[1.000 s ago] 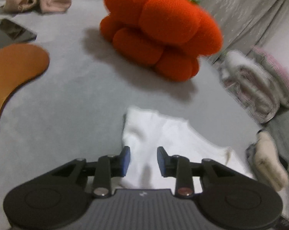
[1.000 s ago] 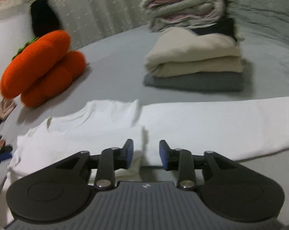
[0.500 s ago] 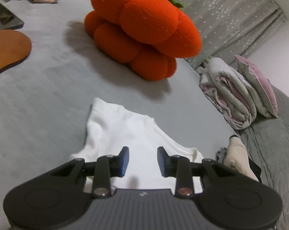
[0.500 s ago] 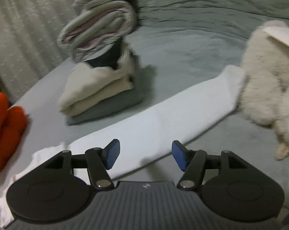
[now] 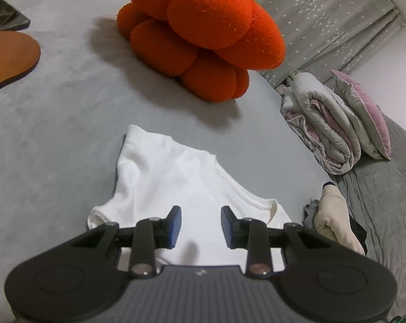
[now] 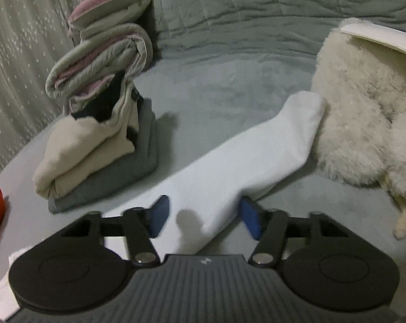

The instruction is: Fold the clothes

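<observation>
White shirt (image 5: 176, 177) flat on grey bed, sleeve (image 6: 256, 156) running to 1 o'clock. Soft, light, limp; pinch sleeve edge. Right gripper (image 6: 203, 216) jaws just closing, nothing clamped; left gripper (image 5: 200, 226) parted, empty.

I see a white shirt (image 5: 176, 177) on a grey bed (image 5: 54, 123), an orange plush pumpkin (image 5: 203, 35) with a green stem, star-dotted grey curtains (image 5: 324, 21), a cream sweater (image 6: 89, 145) on a grey one, and blue pads (image 6: 159, 215).
</observation>
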`<state>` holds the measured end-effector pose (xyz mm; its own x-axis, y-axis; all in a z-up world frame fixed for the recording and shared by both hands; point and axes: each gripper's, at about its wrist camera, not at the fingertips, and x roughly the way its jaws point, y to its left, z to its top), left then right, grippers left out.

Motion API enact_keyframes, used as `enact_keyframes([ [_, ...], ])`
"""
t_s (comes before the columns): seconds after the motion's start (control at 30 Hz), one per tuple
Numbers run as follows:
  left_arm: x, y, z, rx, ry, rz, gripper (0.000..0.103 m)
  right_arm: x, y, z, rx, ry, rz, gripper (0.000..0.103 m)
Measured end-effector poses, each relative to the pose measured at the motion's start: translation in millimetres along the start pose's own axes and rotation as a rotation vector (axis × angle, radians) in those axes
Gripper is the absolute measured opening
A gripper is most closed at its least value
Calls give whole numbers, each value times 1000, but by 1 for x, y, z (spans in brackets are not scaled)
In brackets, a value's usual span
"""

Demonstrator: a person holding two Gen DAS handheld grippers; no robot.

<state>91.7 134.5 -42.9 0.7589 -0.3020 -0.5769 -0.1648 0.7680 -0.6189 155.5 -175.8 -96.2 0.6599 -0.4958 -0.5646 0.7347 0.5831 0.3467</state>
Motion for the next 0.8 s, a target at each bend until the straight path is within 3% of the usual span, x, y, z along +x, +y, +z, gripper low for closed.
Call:
enact_keyframes([
  [0.07, 0, 1, 1, -10, 3, -4, 32, -3, -1, 2, -1, -28, 7, 20],
  [0.17, 1, 1, 1, -12, 11, -3, 32, -15, 3, 8, 2, -90, 47, 11],
  [0.33, 2, 0, 0, -16, 27, 11, 32, -50, 28, 17, -90, -232, 153, 10],
  [0.53, 2, 3, 1, -33, 51, 35, 34, -93, 71, 15, -269, -344, 302, 10],
  [0.8, -4, 6, 0, -43, 62, 32, 34, -129, 129, -19, -519, -395, 478, 10],
])
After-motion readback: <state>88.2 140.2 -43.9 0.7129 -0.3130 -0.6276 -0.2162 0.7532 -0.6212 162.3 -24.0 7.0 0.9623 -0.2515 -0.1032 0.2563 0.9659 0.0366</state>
